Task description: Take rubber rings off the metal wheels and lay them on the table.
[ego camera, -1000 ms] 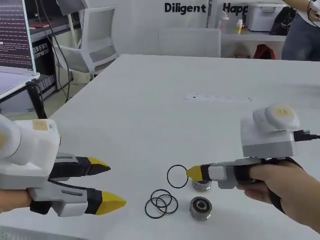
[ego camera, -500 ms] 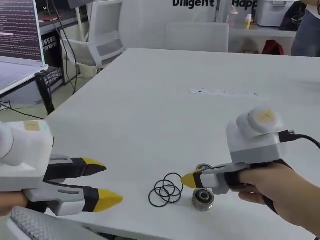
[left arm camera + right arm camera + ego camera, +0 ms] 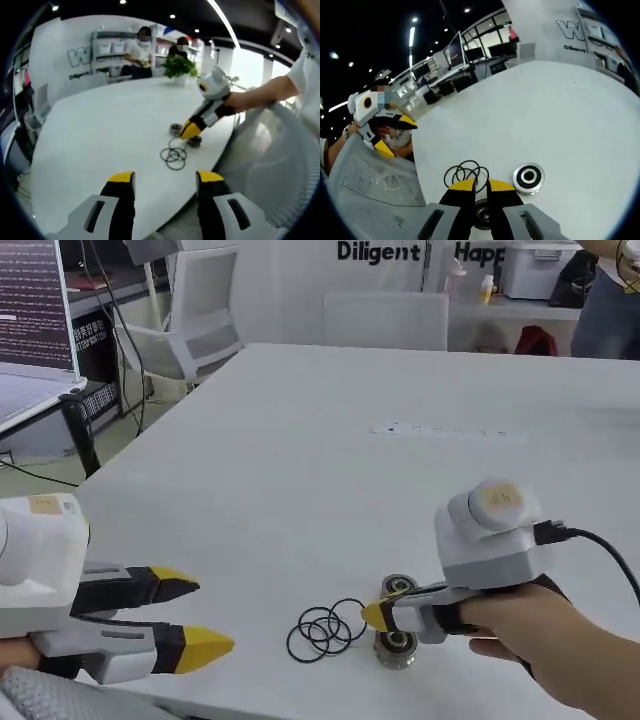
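Overlapping thin black rubber rings (image 3: 322, 630)

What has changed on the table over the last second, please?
The right gripper has brought the separate rubber ring over to the pile of rings; its jaws now sit over the nearer wheel. Whether it has let go is unclear. The left gripper stays open, and the farther wheel stays put.

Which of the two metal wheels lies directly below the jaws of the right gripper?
The nearer wheel, seen through the narrow gap between the jaws of the right gripper; the other wheel lies clear beside them.
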The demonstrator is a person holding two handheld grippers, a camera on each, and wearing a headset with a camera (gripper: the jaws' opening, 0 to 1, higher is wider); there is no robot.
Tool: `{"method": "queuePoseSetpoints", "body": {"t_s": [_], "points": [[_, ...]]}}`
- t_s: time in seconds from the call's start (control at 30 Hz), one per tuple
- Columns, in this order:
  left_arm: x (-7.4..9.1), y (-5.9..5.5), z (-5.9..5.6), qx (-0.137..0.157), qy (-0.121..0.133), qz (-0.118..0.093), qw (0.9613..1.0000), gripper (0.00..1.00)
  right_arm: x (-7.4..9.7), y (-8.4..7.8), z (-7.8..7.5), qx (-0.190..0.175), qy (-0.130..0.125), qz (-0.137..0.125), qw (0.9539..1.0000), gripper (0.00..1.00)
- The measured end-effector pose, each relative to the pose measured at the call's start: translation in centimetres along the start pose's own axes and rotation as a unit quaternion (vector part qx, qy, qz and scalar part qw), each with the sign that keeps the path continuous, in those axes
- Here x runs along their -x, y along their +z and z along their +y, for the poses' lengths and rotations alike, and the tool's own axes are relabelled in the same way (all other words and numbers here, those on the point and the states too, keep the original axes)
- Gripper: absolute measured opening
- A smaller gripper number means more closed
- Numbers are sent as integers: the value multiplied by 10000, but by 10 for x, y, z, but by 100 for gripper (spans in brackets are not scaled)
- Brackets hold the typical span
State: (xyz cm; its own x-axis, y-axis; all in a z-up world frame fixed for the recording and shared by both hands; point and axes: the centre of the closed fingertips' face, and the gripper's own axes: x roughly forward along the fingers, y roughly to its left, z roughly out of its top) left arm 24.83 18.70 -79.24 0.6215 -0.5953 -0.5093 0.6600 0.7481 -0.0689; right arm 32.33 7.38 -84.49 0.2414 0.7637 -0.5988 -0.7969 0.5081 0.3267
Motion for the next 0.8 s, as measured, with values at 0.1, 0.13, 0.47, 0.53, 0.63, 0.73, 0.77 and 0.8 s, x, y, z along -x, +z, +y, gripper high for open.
{"method": "queuePoseSetpoints", "body": {"t_s": [0.1, 0.13, 0.47, 0.53, 0.63, 0.73, 0.77, 0.8], "points": [[0, 2, 0, 21, 14, -50, 10000, 50, 2, 1, -2, 45, -49, -10, 10000, 8], [1, 2, 0, 41, 14, -72, 10000, 50, 4, 2, -4, 115, -85, 1, 9999, 7], [-2, 3, 0, 130, -105, -165, 9997, 52, 18, 16, 2, 238, -17, -154, 9996, 8], [-4, 3, 0, 85, -116, -137, 9998, 52, 21, 17, 4, 293, -12, -144, 9995, 10], [-4, 5, 1, 95, -138, -181, 9997, 53, 28, 20, 7, 439, -53, -123, 9989, 14], [-3, 5, 0, 92, -177, -214, 9996, 54, 38, 22, 15, 563, 0, -153, 9983, 20], [-3, 5, 0, 94, -182, -212, 9996, 54, 42, 24, 17, 594, 17, -187, 9981, 21], [-3, 4, 0, 95, -195, -203, 9996, 54, 44, 25, 19, 622, 31, -199, 9979, 23]]}}
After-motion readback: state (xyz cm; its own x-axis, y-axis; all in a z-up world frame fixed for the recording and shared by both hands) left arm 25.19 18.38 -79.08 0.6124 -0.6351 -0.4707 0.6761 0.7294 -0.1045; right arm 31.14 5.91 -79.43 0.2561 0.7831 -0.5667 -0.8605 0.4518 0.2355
